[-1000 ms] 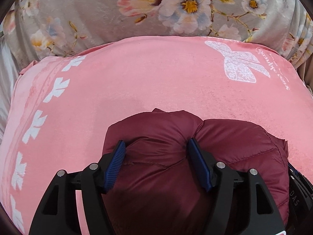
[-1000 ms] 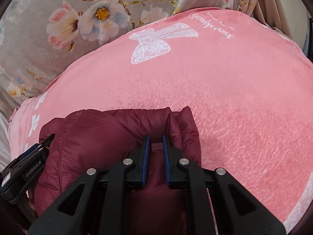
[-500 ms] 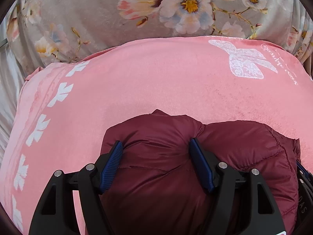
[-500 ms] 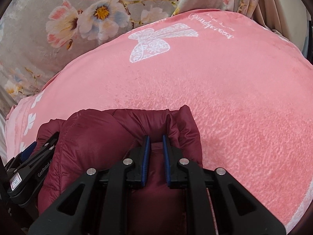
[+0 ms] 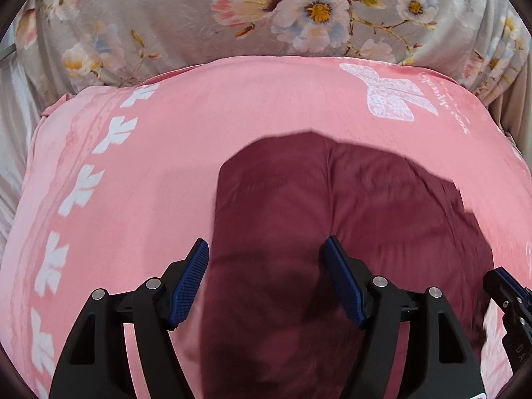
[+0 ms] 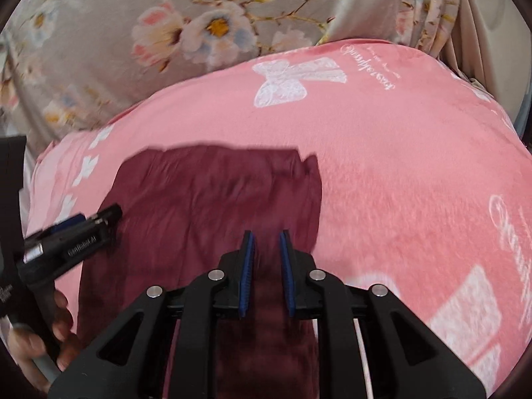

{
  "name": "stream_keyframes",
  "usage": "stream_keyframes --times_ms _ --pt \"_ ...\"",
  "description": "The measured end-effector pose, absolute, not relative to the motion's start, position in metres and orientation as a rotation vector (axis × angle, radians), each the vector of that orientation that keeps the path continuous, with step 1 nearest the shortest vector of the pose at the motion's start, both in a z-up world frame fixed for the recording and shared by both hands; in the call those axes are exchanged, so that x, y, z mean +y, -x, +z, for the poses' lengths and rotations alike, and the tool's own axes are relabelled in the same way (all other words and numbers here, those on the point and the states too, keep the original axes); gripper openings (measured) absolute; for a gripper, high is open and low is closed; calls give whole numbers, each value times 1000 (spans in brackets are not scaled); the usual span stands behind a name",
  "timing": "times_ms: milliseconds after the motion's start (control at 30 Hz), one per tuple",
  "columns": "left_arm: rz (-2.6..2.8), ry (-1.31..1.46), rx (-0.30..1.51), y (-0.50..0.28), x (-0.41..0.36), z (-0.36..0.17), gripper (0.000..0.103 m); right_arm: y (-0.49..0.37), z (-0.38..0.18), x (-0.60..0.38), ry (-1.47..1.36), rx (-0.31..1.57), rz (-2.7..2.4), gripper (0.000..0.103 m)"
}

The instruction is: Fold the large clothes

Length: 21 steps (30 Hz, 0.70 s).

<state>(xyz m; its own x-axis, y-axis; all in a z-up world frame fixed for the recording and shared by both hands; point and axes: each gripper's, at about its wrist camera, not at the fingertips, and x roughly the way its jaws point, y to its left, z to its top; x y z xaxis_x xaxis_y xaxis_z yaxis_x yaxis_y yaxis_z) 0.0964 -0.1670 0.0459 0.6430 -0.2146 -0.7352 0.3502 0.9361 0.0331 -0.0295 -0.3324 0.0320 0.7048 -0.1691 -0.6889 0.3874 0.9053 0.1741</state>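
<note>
- A maroon puffer jacket (image 5: 335,219), folded into a compact bundle, lies on a pink blanket (image 5: 206,126) toward its near edge; motion blur softens its outline.
- The left gripper (image 5: 266,266) hangs above the bundle, jaws spread wide, holding nothing.
- The right gripper (image 6: 267,259) hovers over the jacket's right part, fingers narrowly parted, gripping nothing.
- A floral sheet (image 6: 109,33) borders the blanket's far edge.
</note>
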Motion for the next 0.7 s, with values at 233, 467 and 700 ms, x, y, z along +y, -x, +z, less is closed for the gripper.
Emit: stream_keyframes --times_ms 233,467,700 --pt "-334 -218 876 -49 -152 20 71 56 -1 -313 -285 797 -325 14" --pt "-305 -228 856 -36 -151 15 72 65 -18 -311 -273 767 -344 14" --pt "-280 -243 834 -32 -152 10 72 69 -24 -306 -245 743 -355 14"
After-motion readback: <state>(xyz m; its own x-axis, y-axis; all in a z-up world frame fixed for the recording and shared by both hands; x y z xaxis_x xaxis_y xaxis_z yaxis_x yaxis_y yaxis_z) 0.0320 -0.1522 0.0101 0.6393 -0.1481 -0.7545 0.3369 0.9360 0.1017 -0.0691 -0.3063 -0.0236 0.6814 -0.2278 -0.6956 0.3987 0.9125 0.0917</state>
